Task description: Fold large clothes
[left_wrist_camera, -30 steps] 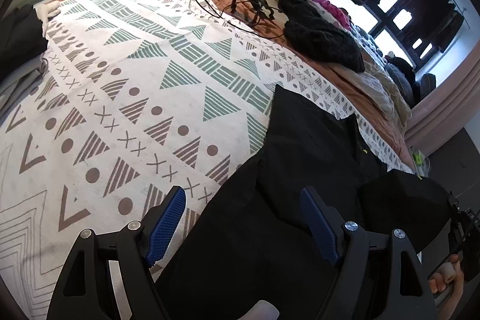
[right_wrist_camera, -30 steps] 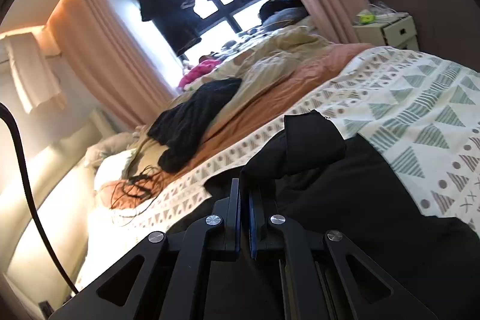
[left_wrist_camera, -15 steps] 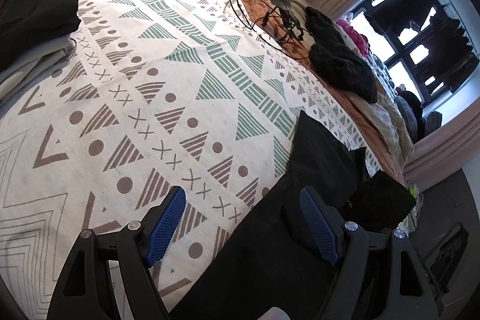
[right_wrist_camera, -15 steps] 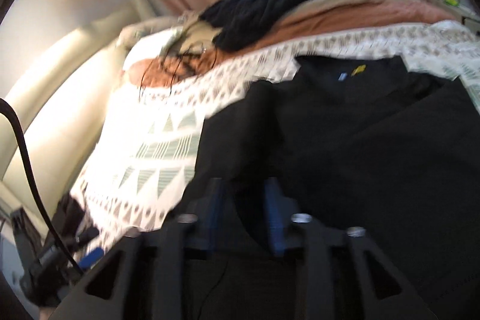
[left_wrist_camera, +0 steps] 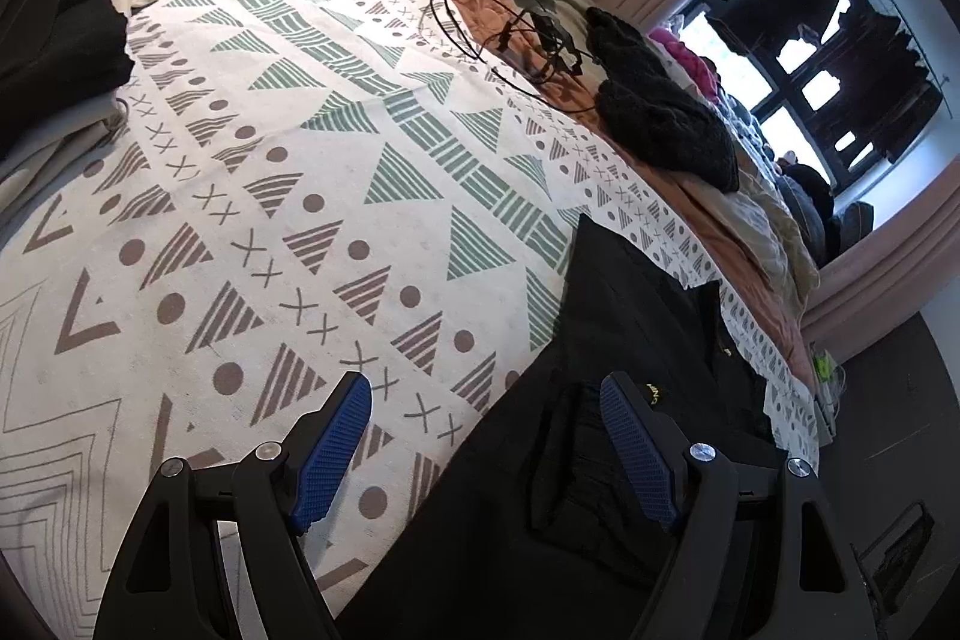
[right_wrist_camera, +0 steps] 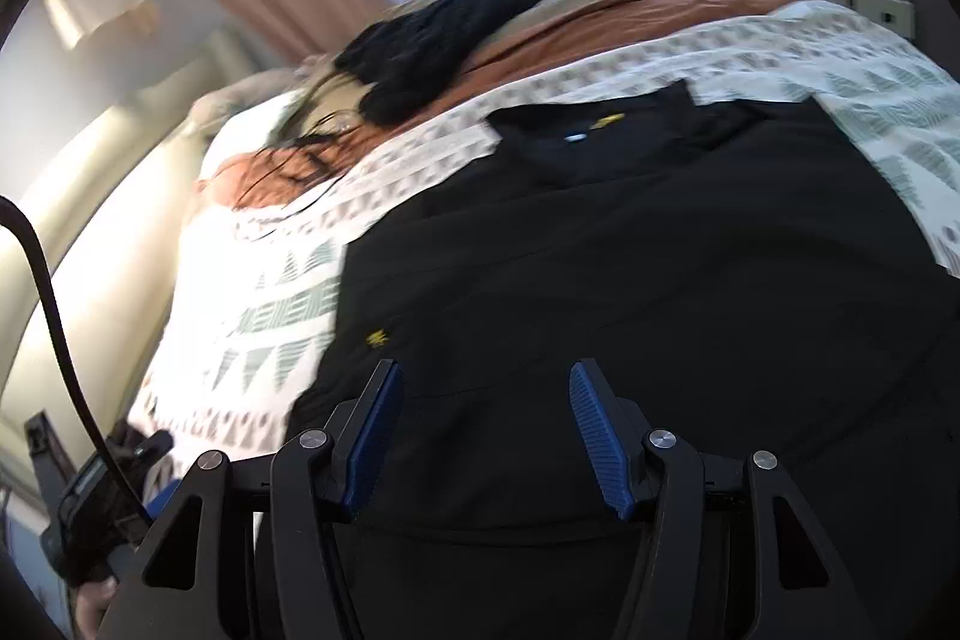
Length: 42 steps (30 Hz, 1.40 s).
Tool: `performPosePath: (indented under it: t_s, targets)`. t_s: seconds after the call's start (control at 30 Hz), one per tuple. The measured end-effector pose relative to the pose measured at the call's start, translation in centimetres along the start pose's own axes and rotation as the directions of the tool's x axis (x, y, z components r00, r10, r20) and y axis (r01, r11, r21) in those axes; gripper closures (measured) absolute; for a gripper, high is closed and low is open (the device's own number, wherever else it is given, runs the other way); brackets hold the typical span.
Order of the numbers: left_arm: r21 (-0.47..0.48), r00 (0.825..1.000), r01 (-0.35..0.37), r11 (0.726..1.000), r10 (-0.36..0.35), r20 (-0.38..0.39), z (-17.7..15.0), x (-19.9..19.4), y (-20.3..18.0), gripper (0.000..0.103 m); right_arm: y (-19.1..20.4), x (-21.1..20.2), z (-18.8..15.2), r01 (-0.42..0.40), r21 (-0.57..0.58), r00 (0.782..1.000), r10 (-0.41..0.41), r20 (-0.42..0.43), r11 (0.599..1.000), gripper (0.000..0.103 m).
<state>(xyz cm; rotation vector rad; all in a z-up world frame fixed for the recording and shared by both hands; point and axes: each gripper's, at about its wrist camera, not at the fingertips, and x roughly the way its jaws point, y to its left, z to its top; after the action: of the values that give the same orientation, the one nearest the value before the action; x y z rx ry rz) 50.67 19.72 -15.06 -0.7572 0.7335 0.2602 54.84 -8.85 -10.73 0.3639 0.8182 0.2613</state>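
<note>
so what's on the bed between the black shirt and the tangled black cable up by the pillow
In the left wrist view, only bare patterned blanket lies between the black shirt and the tangled black cable. The black knit garment sits off to one side.

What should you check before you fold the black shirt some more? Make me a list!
1. Black shirt lying on the patterned blanket: ok.
2. Right gripper let go of the cloth: ok, its jaws are opening and nothing is pinched between them.
3. Left gripper open and free: ok, nothing between its jaws.
4. Folded sleeve lying flat on the shirt: ok.
5. Black cable and dark knit pile away from the shirt: ok, both lie further up the bed.
6. Shirt's lower hem smooth: cannot tell, it is out of view.
</note>
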Motion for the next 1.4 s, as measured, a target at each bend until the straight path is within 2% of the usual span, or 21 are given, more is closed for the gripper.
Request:
performPosePath:
  t_s: [0.23, 0.43, 0.6, 0.7, 0.77, 0.9, 1.03, 1.17, 1.2, 1.23, 1.27, 1.3, 1.4]
  targets:
    - [0.146, 0.993, 0.046, 0.988, -0.030, -0.110, -2.2, 2.9, -3.8, 0.023, -9.3, -2.0, 1.3, 0.100, 0.196, 0.994, -0.106, 0.020, 0.976, 0.045]
    - [0.241, 0.984, 0.002, 0.971, 0.040, -0.172, -3.7, 6.3, -5.4, 0.023, -16.0, -2.8, 1.2, 0.146, 0.316, 0.988, -0.157, 0.010, 0.938, 0.045]
    - [0.276, 0.972, -0.038, 0.960, 0.100, -0.212, -5.0, 8.3, -5.7, 0.023, -22.1, -3.5, 0.0, 0.156, 0.481, 0.986, -0.169, -0.018, 0.863, 0.045]
    - [0.307, 0.969, -0.075, 0.949, 0.143, -0.204, -5.4, 9.0, -6.2, 0.023, -25.1, -3.8, -0.6, 0.116, 0.559, 0.991, -0.133, -0.011, 0.821, 0.045]
    - [0.316, 0.965, -0.092, 0.944, 0.164, -0.206, -5.6, 9.5, -6.3, 0.023, -26.7, -3.7, -1.0, 0.054, 0.601, 0.997, -0.078, 0.014, 0.798, 0.045]
    - [0.339, 0.964, -0.109, 0.934, 0.182, -0.192, -6.1, 9.5, -6.8, 0.024, -28.0, -3.1, -1.0, -0.055, 0.629, 0.998, 0.015, 0.069, 0.776, 0.045]
    - [0.337, 0.965, -0.106, 0.936, 0.178, -0.190, -6.2, 9.3, -6.8, 0.032, -28.2, -1.9, -0.8, -0.146, 0.645, 0.989, 0.090, 0.120, 0.750, 0.045]
    - [0.329, 0.968, -0.095, 0.939, 0.164, -0.190, -6.2, 9.1, -6.8, 0.039, -27.5, -0.7, 0.0, -0.163, 0.636, 0.987, 0.114, 0.117, 0.755, 0.045]
    - [0.331, 0.969, -0.089, 0.940, 0.158, -0.188, -6.2, 9.0, -6.9, 0.046, -27.6, -0.8, 0.1, -0.164, 0.630, 0.986, 0.118, 0.116, 0.759, 0.045]
    - [0.325, 0.972, -0.077, 0.943, 0.143, -0.186, -6.0, 8.7, -6.8, 0.054, -27.5, -0.7, 0.2, -0.167, 0.625, 0.986, 0.121, 0.116, 0.762, 0.058]
    - [0.313, 0.974, -0.063, 0.948, 0.127, -0.188, -5.9, 8.6, -6.6, 0.057, -27.4, -0.6, 0.2, -0.172, 0.626, 0.985, 0.125, 0.118, 0.761, 0.082]
    - [0.295, 0.976, -0.050, 0.954, 0.110, -0.189, -5.7, 8.4, -6.4, 0.060, -27.6, -0.8, 0.0, -0.174, 0.631, 0.985, 0.126, 0.122, 0.756, 0.093]
    - [0.249, 0.978, -0.013, 0.968, 0.064, -0.200, -5.2, 8.1, -5.9, 0.060, -28.4, -1.8, -0.2, -0.196, 0.639, 0.979, 0.111, 0.172, 0.744, 0.099]
